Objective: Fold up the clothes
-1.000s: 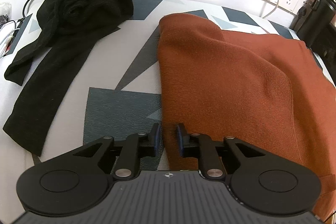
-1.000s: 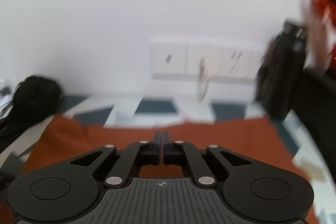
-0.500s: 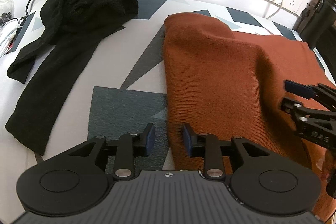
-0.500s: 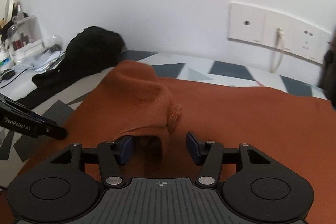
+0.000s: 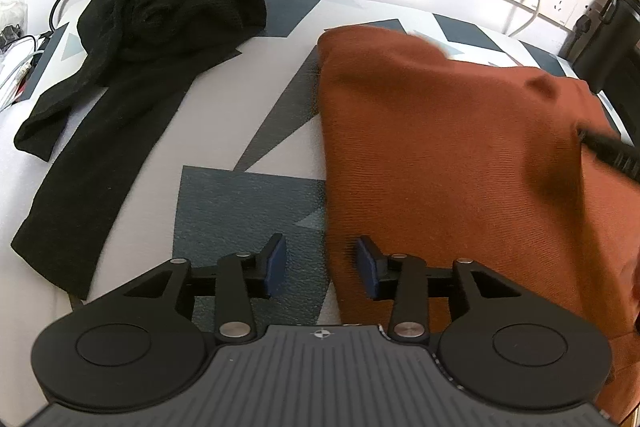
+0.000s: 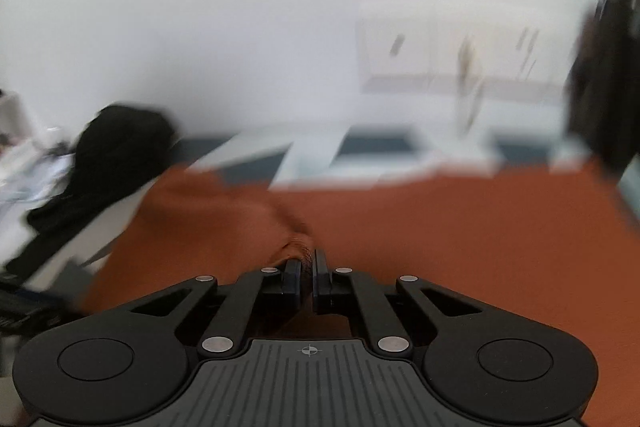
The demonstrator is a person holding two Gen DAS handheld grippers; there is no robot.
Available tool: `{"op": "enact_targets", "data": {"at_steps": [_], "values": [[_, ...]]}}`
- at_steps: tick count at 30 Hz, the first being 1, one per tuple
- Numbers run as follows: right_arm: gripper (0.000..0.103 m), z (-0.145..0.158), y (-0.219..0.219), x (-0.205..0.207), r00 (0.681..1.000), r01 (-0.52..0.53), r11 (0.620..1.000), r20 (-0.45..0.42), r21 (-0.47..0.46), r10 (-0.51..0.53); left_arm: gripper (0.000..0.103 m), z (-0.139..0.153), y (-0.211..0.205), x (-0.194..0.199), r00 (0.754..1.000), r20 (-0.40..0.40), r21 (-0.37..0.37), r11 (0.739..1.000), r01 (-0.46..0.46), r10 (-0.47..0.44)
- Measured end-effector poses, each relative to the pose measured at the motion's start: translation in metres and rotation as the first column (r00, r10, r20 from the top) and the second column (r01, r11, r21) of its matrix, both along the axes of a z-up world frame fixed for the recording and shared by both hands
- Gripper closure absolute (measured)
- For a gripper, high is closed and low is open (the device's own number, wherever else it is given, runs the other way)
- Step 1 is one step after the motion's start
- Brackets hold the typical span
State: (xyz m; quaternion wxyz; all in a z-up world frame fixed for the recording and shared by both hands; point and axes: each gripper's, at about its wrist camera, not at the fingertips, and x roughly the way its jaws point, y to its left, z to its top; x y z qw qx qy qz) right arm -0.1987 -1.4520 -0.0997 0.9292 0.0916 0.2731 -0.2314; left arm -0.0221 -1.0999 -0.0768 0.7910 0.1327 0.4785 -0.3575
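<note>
A black garment (image 5: 132,59) lies heaped at the counter's (image 5: 224,99) far left edge; bare patterned surface separates it from the rust sweater (image 5: 460,147) covering the right half. Left gripper (image 5: 322,263) jaws gape over the sweater's left edge; right gripper (image 6: 307,269) pinches a sweater fold

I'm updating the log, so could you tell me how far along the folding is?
Early. Done: the rust sweater lies spread on the patterned table. In hand: the right gripper is shut on a pinch of it, while the left gripper is open at its edge. Left: finishing its folds, and the black garment, a crumpled heap.
</note>
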Motion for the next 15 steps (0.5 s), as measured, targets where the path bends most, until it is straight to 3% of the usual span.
{"op": "enact_targets", "data": {"at_steps": [2, 3, 4, 5, 9, 15], "values": [[0.099, 0.008, 0.015, 0.004, 0.999, 0.007, 0.974, -0.035, -0.227, -0.015, 0.053, 0.0, -0.001, -0.001, 1.0, -0.011, -0.009, 1.0, 0.01, -0.01], [0.094, 0.008, 0.023, 0.007, 0.998, 0.015, 0.943, -0.058, -0.333, -0.037, 0.053, 0.0, -0.001, -0.001, 1.0, -0.005, -0.001, 1.0, 0.01, -0.01], [0.074, 0.007, 0.03, 0.01, 0.995, 0.021, 0.9, -0.078, -0.436, -0.061, 0.053, 0.0, -0.002, -0.002, 1.0, 0.002, 0.003, 1.0, 0.014, -0.014], [0.069, 0.004, 0.029, 0.011, 0.992, 0.011, 0.897, -0.105, -0.442, -0.064, 0.053, 0.0, -0.002, -0.003, 1.0, 0.008, 0.007, 1.0, 0.017, -0.017], [0.07, -0.013, 0.005, -0.003, 0.982, 0.035, 0.965, -0.169, -0.259, -0.081, 0.053, -0.001, -0.002, -0.001, 1.0, 0.003, 0.004, 1.0, 0.019, -0.019], [0.069, -0.025, -0.025, -0.031, 0.971, 0.161, 0.983, -0.165, -0.091, -0.174, 0.053, 0.0, -0.004, 0.0, 1.0, 0.007, 0.002, 1.0, 0.024, -0.024]]}}
